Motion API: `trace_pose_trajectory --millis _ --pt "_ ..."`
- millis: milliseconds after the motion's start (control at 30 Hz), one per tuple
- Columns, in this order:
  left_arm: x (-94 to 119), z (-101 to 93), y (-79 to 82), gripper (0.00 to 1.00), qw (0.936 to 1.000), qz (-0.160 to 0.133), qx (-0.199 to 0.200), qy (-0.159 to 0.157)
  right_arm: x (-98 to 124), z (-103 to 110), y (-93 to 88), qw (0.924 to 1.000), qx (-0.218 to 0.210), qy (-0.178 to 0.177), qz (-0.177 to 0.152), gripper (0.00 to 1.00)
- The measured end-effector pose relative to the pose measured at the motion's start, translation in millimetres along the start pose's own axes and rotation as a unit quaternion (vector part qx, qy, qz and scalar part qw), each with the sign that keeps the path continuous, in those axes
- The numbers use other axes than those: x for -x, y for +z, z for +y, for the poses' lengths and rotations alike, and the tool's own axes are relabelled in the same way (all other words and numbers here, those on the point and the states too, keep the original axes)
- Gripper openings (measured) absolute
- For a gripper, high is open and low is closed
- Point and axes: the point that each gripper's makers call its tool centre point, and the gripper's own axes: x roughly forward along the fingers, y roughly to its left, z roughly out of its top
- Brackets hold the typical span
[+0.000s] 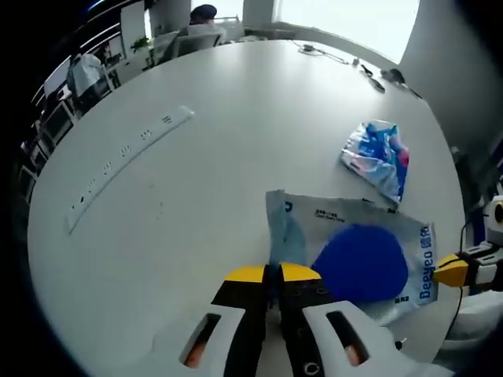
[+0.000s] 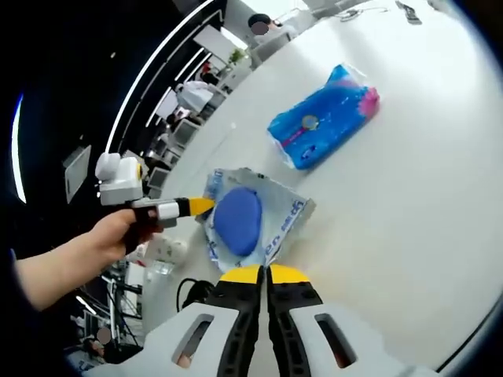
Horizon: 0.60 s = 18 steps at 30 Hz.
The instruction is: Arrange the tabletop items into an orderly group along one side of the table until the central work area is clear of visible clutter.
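White and smooth, the round tabletop carries a flat clear plastic pouch holding a blue oval pad, lower right of the left gripper view. Both the left gripper and right gripper pinch its edges. A crinkly blue packet lies above it, a white power strip at left.

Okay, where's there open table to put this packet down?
Bare white table runs between the power strip and the blue snack bag. It is crowded at the near edge, where both grippers pinch the blue-disc packet.
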Motion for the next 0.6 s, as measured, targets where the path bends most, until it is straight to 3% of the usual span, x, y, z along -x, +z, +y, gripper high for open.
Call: trace_pose_trajectory --millis 267,600 --pt "15 -3.0 -5.3 0.0 1.0 0.001 0.007 0.001 6 3 14.9 0.9994 0.03 0.005 -0.014 0.0" --pt "42 -13.3 -2.7 0.0 0.9995 -0.021 0.021 0.004 16 5 44.4 0.9973 0.064 0.01 -0.033 0.0"
